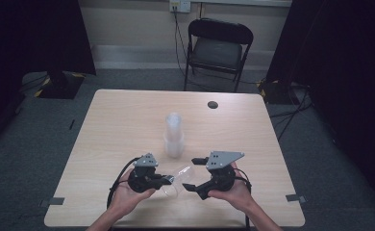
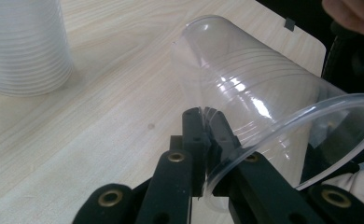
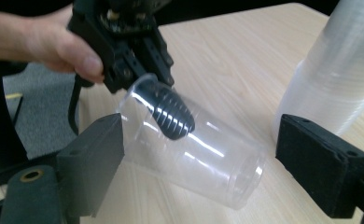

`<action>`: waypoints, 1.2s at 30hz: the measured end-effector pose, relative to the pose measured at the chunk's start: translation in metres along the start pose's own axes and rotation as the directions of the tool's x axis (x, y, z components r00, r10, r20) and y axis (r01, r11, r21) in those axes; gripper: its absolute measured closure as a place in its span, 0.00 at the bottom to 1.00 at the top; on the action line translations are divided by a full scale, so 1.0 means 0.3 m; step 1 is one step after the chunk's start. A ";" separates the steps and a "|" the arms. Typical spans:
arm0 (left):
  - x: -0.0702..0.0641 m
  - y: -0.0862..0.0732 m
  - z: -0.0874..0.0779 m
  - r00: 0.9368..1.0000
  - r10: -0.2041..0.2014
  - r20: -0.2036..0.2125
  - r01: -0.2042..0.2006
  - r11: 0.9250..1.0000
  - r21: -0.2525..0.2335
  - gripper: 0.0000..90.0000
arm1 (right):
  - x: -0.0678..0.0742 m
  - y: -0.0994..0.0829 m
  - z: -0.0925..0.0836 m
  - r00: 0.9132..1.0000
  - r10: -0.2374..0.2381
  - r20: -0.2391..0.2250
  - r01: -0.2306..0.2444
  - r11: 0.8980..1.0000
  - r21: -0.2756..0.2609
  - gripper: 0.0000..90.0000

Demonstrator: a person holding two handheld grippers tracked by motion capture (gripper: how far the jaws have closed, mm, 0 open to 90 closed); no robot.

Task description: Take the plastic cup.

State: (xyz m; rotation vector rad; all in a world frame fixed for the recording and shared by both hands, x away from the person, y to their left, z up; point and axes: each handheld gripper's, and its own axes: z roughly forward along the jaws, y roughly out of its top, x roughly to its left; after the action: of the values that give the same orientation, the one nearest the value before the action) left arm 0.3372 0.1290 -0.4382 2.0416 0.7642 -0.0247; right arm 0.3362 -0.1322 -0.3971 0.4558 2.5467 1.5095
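A single clear plastic cup (image 1: 178, 175) lies on its side just above the wooden table (image 1: 123, 120), between my two grippers. My left gripper (image 1: 168, 179) is shut on the cup's rim, one finger inside the wall and one outside, as the left gripper view shows (image 2: 207, 123). In the right gripper view the cup (image 3: 194, 154) points its base toward me. My right gripper (image 3: 208, 161) stands open, its pads wide on either side of the cup and touching nothing. A tall stack of clear cups (image 1: 174, 137) stands upright just beyond.
A black folding chair (image 1: 218, 48) stands behind the table's far edge. A dark round cable hole (image 1: 213, 104) sits in the tabletop at the back right. The near edge of the table runs close under both hands.
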 end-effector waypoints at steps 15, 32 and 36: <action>-0.001 0.045 -0.009 0.997 0.000 0.076 -0.005 0.998 0.055 0.99 | 0.019 -0.006 0.029 0.987 -0.158 0.016 0.154 0.979 0.134 0.16; 0.012 0.107 -0.019 0.987 -0.059 0.147 0.041 0.992 0.120 1.00 | 0.046 -0.001 0.075 0.955 -0.294 0.026 0.282 0.935 0.215 0.15; 0.017 0.115 -0.008 0.985 -0.086 0.151 0.063 0.986 0.151 1.00 | 0.046 -0.001 0.086 0.953 -0.302 0.016 0.291 0.930 0.224 0.17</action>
State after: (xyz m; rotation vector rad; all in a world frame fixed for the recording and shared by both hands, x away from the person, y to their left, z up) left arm 0.3587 0.1203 -0.4122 2.1190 0.7580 -0.2885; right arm 0.3302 -0.1063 -0.4096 0.1199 2.6090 1.1059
